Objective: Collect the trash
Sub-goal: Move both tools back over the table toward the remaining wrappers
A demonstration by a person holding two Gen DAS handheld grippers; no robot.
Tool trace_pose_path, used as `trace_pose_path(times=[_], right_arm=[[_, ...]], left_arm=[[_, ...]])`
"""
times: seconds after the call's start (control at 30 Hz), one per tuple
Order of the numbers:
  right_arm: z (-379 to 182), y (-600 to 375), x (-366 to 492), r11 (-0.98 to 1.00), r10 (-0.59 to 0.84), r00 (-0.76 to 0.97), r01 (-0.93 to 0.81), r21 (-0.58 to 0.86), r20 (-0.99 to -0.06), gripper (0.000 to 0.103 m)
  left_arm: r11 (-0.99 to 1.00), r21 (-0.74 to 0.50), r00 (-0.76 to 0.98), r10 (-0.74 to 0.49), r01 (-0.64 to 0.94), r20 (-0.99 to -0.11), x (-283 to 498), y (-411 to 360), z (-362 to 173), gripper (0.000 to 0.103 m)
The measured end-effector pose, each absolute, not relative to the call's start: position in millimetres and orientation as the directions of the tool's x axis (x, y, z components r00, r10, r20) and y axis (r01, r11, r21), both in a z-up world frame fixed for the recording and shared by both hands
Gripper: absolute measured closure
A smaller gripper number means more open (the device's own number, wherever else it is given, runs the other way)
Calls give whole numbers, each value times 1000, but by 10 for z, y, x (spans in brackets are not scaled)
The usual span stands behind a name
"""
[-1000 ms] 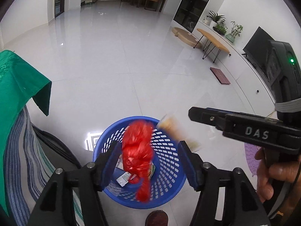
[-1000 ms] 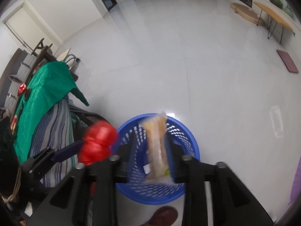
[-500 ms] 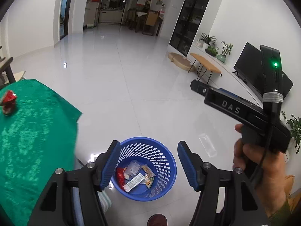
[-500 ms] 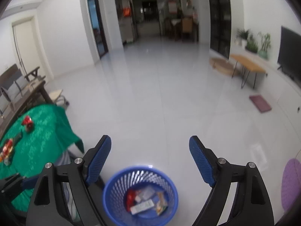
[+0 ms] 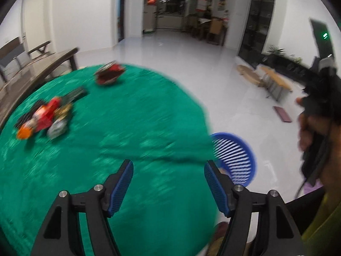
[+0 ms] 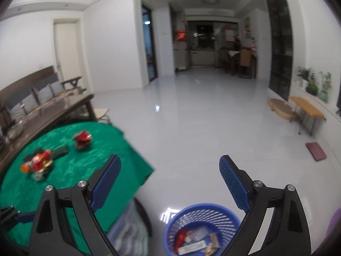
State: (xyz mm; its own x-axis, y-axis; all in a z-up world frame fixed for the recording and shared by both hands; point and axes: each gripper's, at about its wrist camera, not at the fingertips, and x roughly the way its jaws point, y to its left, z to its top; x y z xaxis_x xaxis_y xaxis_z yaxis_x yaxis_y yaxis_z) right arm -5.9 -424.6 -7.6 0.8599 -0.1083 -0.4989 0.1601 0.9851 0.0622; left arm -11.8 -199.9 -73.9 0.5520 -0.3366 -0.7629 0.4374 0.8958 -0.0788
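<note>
Green tablecloth beside basket w/ wrappers left; left gripper, right gripper just widened, empty. Next we reach wrappers.

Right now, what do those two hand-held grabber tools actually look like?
Each gripper is a black frame with silver bolts at its joints and two fingers faced with ribbed blue pads: the left gripper and the right gripper look alike. In the left view, the right one's black handle carries a small green light and a trailing black cable. The person's sleeve is yellowish.
</note>
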Motion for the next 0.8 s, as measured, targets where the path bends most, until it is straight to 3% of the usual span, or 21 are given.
trace_pose_path(times=[0.4,0.8], right_arm=[[-627,-2648,203,972,153,758,-231,-43,-634,5],[-861,-1966,494,943,238,686,-333,-5,-687,5]], left_arm=[[991,-37,610,-108,128,-785,317,-402,-1044,32],[998,-65,603,-52,0,-796,669,285,-1176,32]])
